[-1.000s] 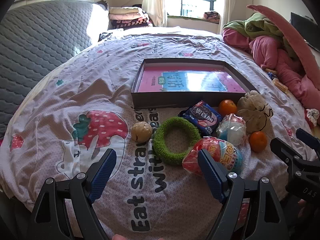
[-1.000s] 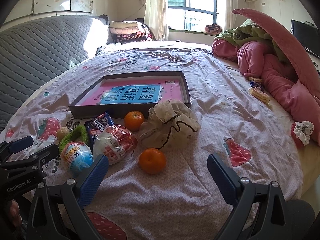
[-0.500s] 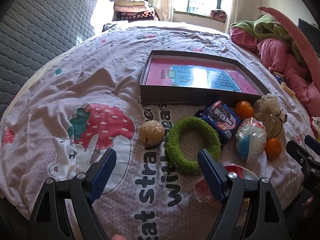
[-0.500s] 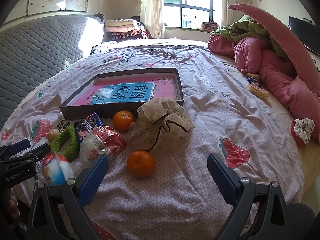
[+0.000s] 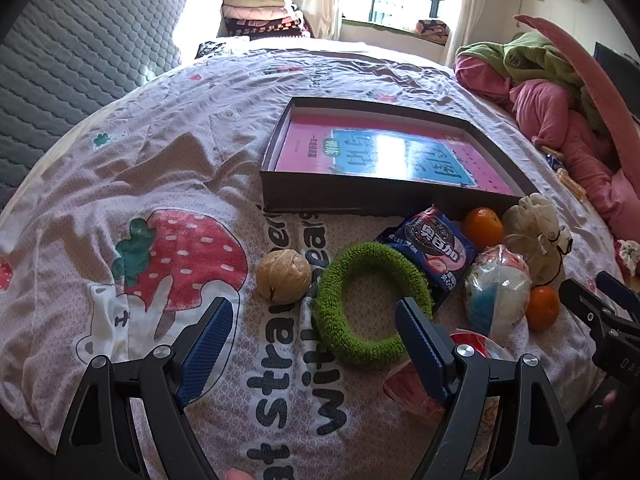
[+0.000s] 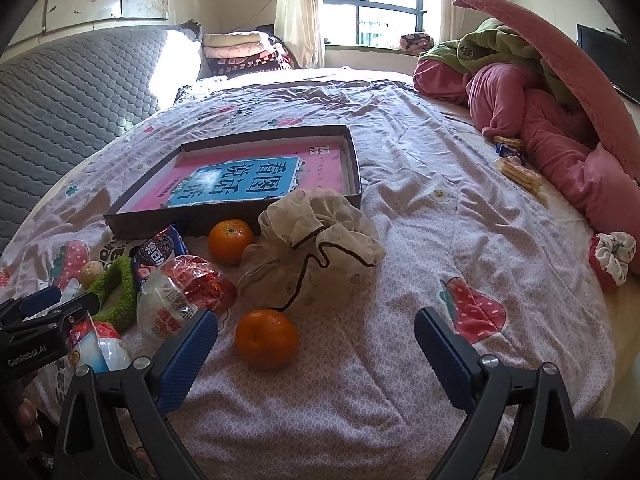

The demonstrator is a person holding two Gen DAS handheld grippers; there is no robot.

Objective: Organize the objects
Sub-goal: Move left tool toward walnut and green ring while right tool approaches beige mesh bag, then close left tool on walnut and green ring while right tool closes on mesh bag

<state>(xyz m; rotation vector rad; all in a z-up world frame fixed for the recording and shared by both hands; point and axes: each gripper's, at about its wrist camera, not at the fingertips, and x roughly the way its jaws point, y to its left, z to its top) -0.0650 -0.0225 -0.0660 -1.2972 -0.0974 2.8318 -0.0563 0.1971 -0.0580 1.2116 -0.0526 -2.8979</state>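
A shallow dark box (image 5: 344, 200) with a pink and blue book inside lies on the bed; it also shows in the right wrist view (image 6: 356, 168). In front of it lie a tan ball (image 5: 283, 276), a green fuzzy ring (image 5: 370, 312), a blue cookie pack (image 5: 434, 246), two oranges (image 5: 483, 227) (image 6: 266, 339), a beige drawstring pouch (image 6: 316, 240) and wrapped toy balls (image 5: 498, 292). My left gripper (image 5: 310, 344) is open, low over the ring's near side and the ball. My right gripper (image 6: 316, 354) is open, just right of the near orange.
A grey quilted headboard (image 5: 80, 64) runs along the left. Pink and green bedding (image 6: 540, 92) is piled at the right. A cracker pack (image 6: 518, 174) and a scrunchie (image 6: 612, 256) lie on the right side of the bed. The strawberry-print sheet (image 5: 160, 184) spreads to the left.
My left gripper has moved left and forward, from the wrapped toy ball toward the green ring and tan ball. My right gripper has edged forward toward the near orange. Both stay open.
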